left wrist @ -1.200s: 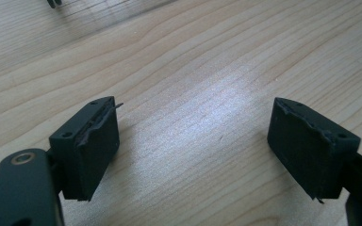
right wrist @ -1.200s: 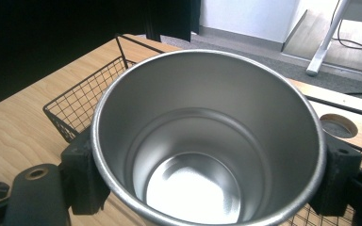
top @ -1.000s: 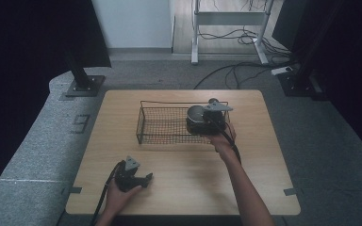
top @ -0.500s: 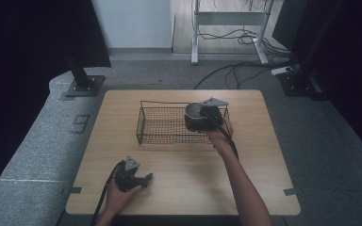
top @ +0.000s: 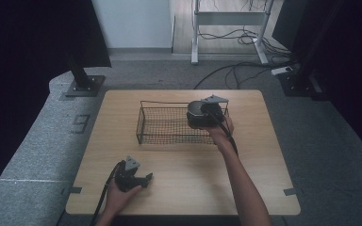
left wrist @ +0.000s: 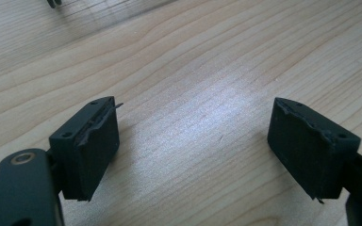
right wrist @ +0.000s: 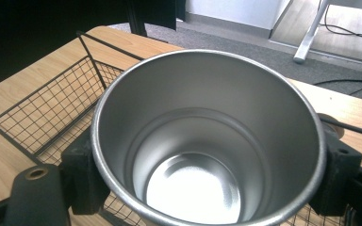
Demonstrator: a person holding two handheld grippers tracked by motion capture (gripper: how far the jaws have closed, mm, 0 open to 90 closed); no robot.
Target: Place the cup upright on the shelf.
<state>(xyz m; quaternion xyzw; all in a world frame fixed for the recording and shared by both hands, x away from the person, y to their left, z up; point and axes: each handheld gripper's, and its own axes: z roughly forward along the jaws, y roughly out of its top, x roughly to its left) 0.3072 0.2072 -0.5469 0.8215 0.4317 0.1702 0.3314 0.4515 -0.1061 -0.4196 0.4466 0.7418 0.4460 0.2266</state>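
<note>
A steel cup [right wrist: 202, 141] with an empty, shiny inside sits upright between the two black jaws of my right gripper [right wrist: 207, 174], which is shut on its sides. In the high view the cup [top: 195, 113] hangs over the right end of a black wire basket [top: 169, 125], and my right gripper [top: 202, 115] holds it there. My left gripper [top: 139, 179] rests on the table near the front left. In the left gripper view its jaws stand wide apart around my left gripper [left wrist: 193, 150] midpoint, with bare wood between them.
The wooden table [top: 264, 155] has bare room in front of and right of the basket. Beyond its far edge lie cables [top: 235, 70], a metal stand leg [top: 195, 52] and a black base plate [top: 82, 87] on grey floor.
My right gripper has carried the cup a little further over the basket's right end. The left gripper has stayed where it was.
</note>
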